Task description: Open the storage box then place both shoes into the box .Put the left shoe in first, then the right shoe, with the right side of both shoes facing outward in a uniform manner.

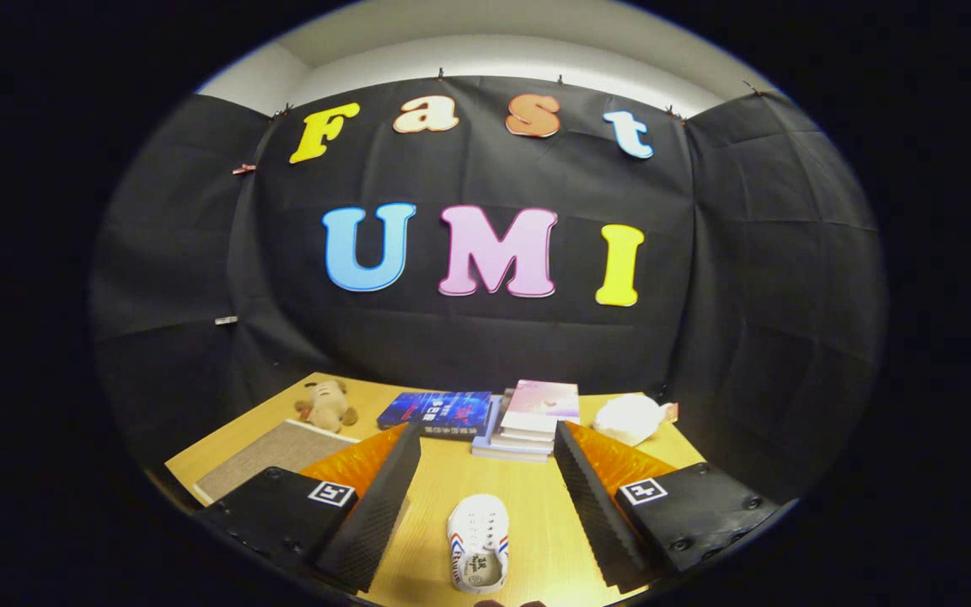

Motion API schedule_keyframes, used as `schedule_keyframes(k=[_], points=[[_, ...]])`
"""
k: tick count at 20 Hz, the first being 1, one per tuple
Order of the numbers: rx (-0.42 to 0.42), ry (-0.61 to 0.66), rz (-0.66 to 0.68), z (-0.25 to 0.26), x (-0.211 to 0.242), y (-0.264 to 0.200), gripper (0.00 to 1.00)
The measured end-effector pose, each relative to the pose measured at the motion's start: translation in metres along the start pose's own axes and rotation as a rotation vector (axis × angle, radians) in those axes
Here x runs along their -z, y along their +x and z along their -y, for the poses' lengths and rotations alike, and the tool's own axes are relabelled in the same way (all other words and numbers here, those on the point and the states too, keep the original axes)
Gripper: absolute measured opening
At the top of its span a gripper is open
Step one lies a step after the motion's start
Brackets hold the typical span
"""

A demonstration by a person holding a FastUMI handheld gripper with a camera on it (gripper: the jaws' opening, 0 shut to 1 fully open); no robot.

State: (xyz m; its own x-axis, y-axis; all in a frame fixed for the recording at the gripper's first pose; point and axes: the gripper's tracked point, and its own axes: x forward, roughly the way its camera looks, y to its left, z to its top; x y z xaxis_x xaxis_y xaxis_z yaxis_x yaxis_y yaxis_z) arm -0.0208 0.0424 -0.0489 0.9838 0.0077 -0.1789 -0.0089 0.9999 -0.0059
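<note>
Between your fingers, low on the wooden table (528,506), lies the white shoe (478,541), its long axis running straight ahead, toe toward the stacked books (533,419). Your gripper (485,468) stands wide apart, touching nothing; the shoe sits centred.

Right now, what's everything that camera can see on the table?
Shoe: one, white with red and blue stripes, on the table between the claw's fingers.
Books: a stack, pale covers, beyond the fingers.
Blue book: one, beside the stack.
Plush toy: one, tan, far corner.
Mat: one, grey, near the plush toy.
White bundle: one, past the stack; can't tell what it is.
Table: one, light wood.
Claw: one, open, fingers either side of the shoe, not touching.
</note>
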Motion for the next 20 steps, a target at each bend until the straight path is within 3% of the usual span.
schedule_keyframes(k=[5,11,20], points=[[-0.155,0.076,-0.08,-0.015,0.015,0.007,0.98],[-0.347,0.253,-0.277,-0.043,0.061,0.012,0.99],[-0.669,0.499,-0.587,-0.1,0.14,-0.015,0.98]])
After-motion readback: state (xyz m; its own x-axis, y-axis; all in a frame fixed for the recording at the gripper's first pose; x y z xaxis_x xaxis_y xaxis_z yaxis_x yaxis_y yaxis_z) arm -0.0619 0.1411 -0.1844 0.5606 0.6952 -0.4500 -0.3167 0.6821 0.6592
